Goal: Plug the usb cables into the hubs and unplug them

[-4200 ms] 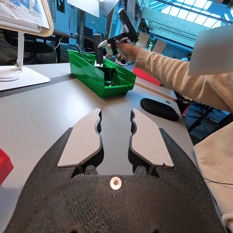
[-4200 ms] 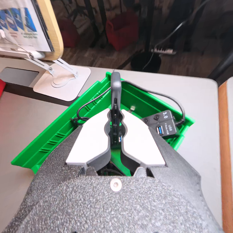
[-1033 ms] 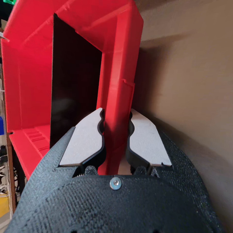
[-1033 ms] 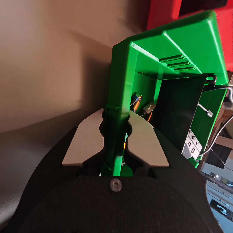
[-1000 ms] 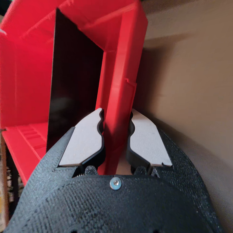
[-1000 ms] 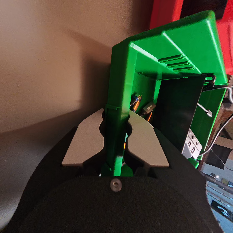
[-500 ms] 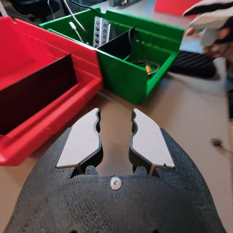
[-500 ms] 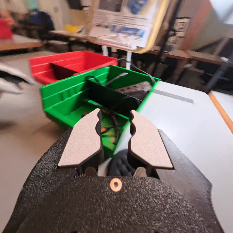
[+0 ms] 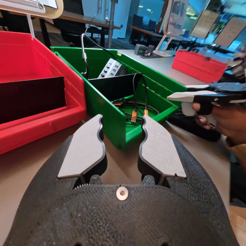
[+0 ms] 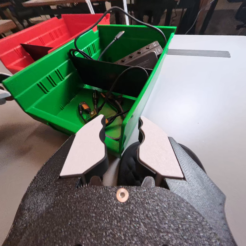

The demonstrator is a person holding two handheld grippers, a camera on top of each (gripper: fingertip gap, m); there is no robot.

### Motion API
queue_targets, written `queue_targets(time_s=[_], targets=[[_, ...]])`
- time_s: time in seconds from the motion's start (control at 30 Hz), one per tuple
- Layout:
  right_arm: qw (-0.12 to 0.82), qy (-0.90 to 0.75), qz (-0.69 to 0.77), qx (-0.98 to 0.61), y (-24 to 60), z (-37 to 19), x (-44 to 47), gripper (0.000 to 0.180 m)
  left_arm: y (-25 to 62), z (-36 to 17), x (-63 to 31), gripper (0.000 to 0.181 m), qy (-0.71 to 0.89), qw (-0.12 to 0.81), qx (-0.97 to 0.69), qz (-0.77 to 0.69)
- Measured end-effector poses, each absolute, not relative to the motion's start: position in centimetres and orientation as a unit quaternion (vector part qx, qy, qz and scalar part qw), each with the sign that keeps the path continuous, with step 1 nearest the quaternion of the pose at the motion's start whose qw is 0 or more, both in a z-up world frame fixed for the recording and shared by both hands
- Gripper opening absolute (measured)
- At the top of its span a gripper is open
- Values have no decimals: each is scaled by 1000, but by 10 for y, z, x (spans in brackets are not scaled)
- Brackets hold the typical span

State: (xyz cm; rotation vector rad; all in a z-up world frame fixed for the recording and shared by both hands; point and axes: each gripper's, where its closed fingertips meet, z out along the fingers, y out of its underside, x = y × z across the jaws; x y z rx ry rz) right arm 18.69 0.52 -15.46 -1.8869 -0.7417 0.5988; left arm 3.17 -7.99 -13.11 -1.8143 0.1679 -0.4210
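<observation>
Both grippers are open and empty above the table (image 10: 199, 93). Ahead of the left gripper (image 9: 121, 123) sits a green bin (image 9: 115, 127); orange-tipped usb cables (image 9: 134, 115) lie in its near compartment, a dark hub (image 9: 113, 69) behind the black divider (image 9: 113, 85). The right gripper (image 10: 121, 123) straddles the bin's wall without touching it.

Two bins stand side by side: one green bin (image 10: 53, 85) and one red bin (image 10: 40, 36). One hub (image 10: 143, 58) shows; the tangled cables (image 10: 106, 106) cannot be counted.
</observation>
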Motion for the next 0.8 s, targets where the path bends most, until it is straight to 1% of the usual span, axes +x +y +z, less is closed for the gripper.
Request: queue_targets(time_s=[0.03, 0.07, 0.13, 0.2, 0.3, 0.33, 0.43, 0.8], targets=[[489, -307, 239, -781, 7, -157, 183, 45, -73, -135, 34, 53, 76, 585, -791, -164], [492, -303, 234, -781, 8, -158, 181, 44, -68, -140, 36, 50, 79, 575, -801, -147], [505, -290, 218, -783, 12, -158, 181, 36, -59, -149, 36, 42, 92, 559, -817, -106], [510, -278, 216, -784, 14, -158, 182, 31, -53, -154, 28, 35, 102, 559, -821, -46], [512, -255, 235, -786, 16, -156, 185, 22, -51, -154, 25, 24, 96, 562, -821, -45], [517, -247, 237, -784, 17, -154, 187, 16, -51, -154, 24, 23, 93, 563, -820, -46], [529, -249, 221, -781, 16, -153, 188, 14, -51, -154, 24, 22, 89, 566, -818, -45], [564, -264, 215, -752, 3, -143, 187, 13, -61, -146, 22, 22, 78, 593, -798, -70]])
